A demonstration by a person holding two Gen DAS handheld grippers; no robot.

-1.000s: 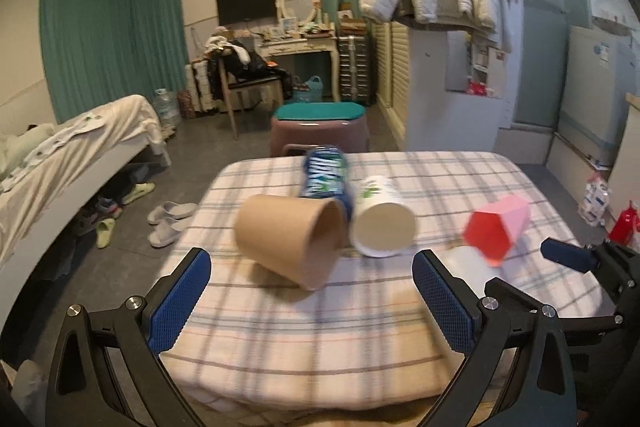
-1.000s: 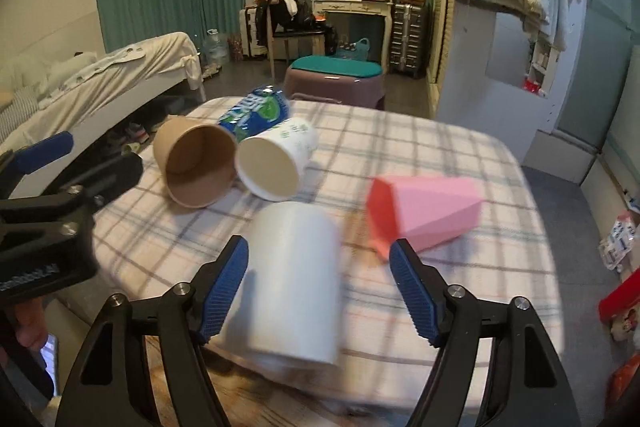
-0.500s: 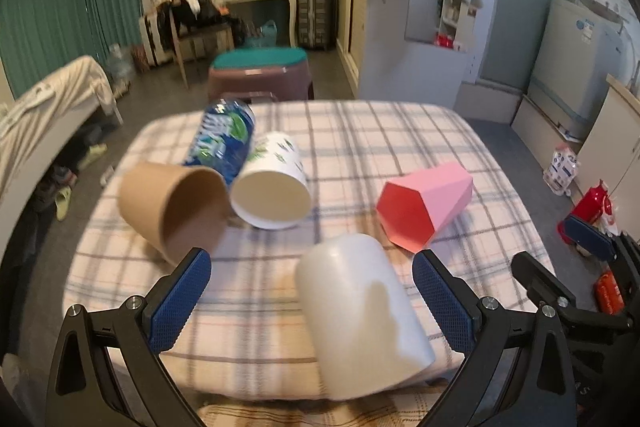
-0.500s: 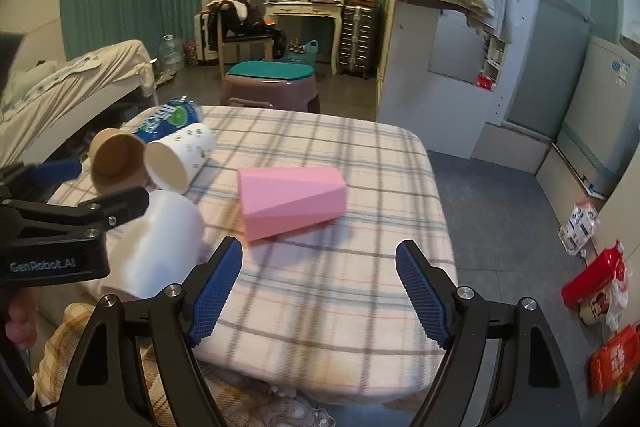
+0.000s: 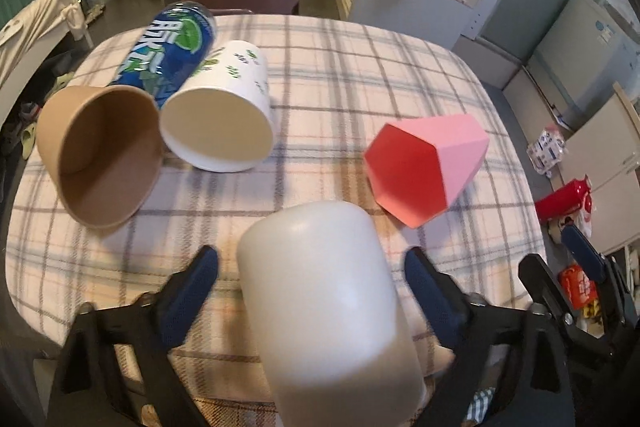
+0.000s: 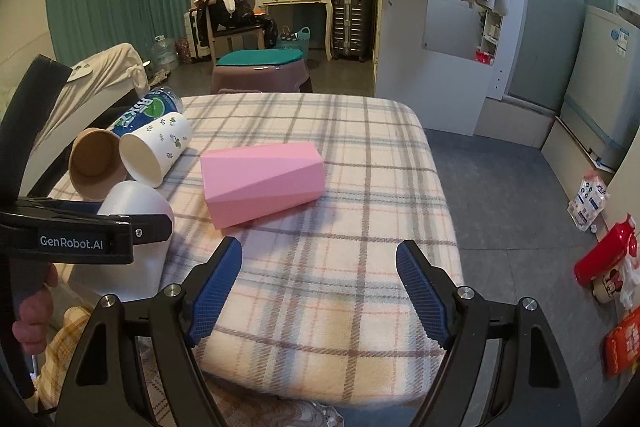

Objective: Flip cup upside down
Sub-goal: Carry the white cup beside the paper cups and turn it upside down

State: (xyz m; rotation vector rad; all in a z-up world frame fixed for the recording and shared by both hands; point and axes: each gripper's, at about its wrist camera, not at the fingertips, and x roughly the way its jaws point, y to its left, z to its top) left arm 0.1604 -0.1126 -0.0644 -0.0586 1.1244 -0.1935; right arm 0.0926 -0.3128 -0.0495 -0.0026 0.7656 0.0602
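A plain white cup (image 5: 332,303) lies on its side at the near edge of the plaid-covered table (image 5: 360,67), base pointing away. My left gripper (image 5: 312,287) is open, its blue pads either side of that cup with gaps left. The cup also shows in the right wrist view (image 6: 132,227), partly behind the left gripper. My right gripper (image 6: 320,287) is open and empty over the table's near right part, in front of a pink faceted cup (image 6: 262,177) that lies on its side.
A brown paper cup (image 5: 100,155), a white leaf-print cup (image 5: 220,115) and a blue bottle (image 5: 168,55) lie on their sides at the far left. The pink cup (image 5: 424,167) lies to the right. A stool (image 6: 260,71) stands beyond the table.
My left gripper has moved forward and down, so the white cup now lies between its pads. My right gripper has swung right, away from the white cup, and faces the pink cup.
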